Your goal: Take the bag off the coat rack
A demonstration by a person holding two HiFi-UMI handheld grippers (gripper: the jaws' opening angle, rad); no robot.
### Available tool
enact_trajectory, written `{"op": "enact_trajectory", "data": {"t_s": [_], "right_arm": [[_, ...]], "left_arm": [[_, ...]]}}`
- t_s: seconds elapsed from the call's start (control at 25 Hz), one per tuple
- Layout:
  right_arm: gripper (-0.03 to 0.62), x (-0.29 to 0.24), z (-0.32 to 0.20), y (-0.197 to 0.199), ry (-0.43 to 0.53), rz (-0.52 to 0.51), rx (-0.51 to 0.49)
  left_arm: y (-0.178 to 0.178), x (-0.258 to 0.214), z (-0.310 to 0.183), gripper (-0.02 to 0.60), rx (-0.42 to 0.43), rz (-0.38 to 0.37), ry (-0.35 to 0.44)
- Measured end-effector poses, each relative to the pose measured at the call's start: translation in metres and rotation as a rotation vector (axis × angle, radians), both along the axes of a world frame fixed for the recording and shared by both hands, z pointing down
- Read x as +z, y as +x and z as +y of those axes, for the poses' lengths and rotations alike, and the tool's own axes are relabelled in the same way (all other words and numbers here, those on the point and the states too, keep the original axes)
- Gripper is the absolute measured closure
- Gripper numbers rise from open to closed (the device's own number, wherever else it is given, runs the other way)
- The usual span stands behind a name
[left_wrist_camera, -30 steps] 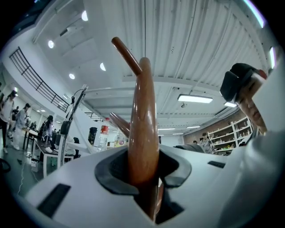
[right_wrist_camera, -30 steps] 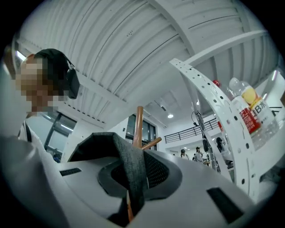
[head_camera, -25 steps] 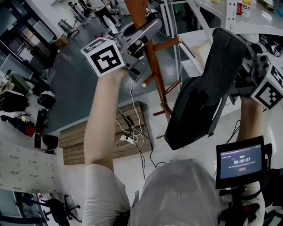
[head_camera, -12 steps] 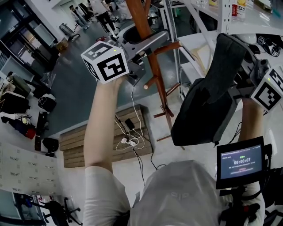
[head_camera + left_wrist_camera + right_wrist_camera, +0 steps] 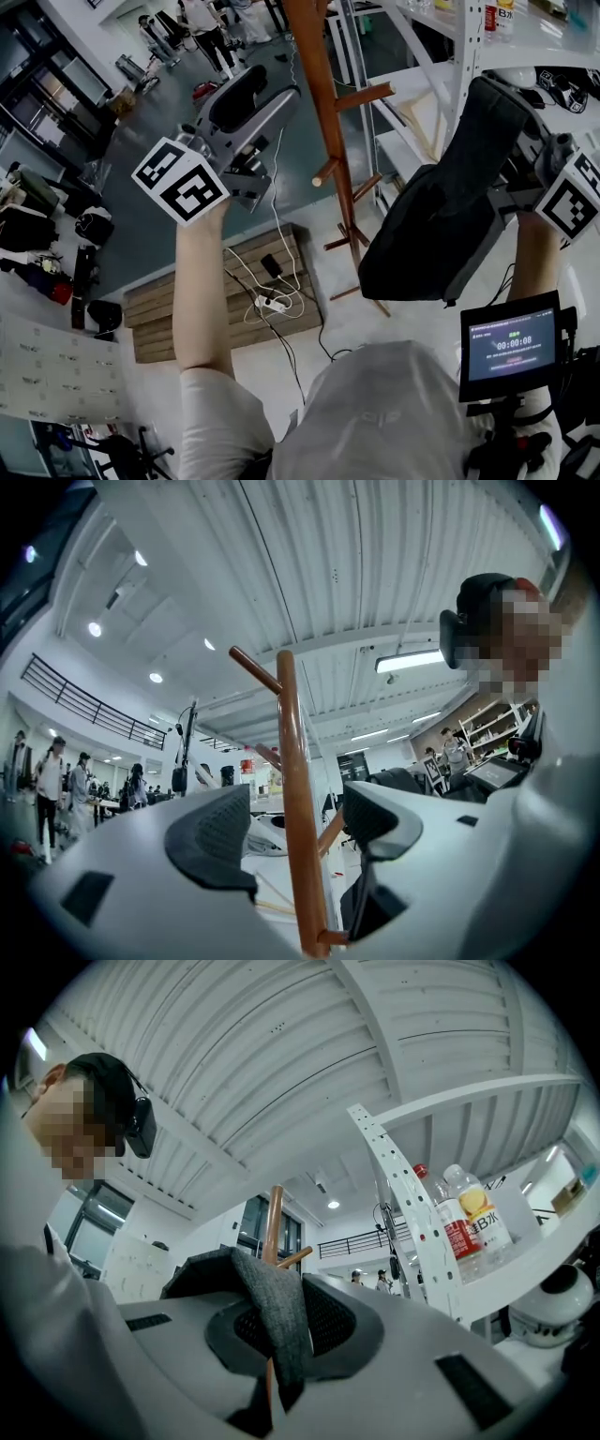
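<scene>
Our left gripper [image 5: 281, 82] is opening its jaws wide, with the pole of the coat rack [image 5: 323, 112] between them, untouched. To its right the bag [image 5: 441, 216] hangs clear of the pegs, its grey fabric pinched in our right gripper [image 5: 277, 1326]; we judge only carrying it away remains.

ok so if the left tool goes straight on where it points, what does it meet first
Probably the coat rack pole: it stands between the opening jaws of the left tool, untouched; depth is unclear.
</scene>
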State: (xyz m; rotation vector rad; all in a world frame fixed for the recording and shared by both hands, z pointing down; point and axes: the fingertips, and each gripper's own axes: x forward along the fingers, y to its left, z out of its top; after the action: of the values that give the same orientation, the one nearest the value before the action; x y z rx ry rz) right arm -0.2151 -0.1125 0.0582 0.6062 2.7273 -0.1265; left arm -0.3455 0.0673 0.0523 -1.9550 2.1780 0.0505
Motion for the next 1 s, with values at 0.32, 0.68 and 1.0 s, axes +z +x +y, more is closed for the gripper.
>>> {"op": "enact_trajectory", "data": {"t_s": [0.32,0.68,1.0], "right_arm": [[0.559,0.028,-0.01,-0.001,-0.023,0.047,0.038],[0.559,0.076,-0.023,0.002,-0.082,0.149,0.159],[0.559,0.125,-0.035,0.028,-0.101,0.219,0.286]], "left_arm": [[0.04,0.053,0.021,0.284,0.001,0.001,0.022],[0.072,0.106,-0.007,0.285,0.101,0.058,0.016],[0.091,0.096,-0.022,0.285,-0.06,-0.117,0.061]]}}
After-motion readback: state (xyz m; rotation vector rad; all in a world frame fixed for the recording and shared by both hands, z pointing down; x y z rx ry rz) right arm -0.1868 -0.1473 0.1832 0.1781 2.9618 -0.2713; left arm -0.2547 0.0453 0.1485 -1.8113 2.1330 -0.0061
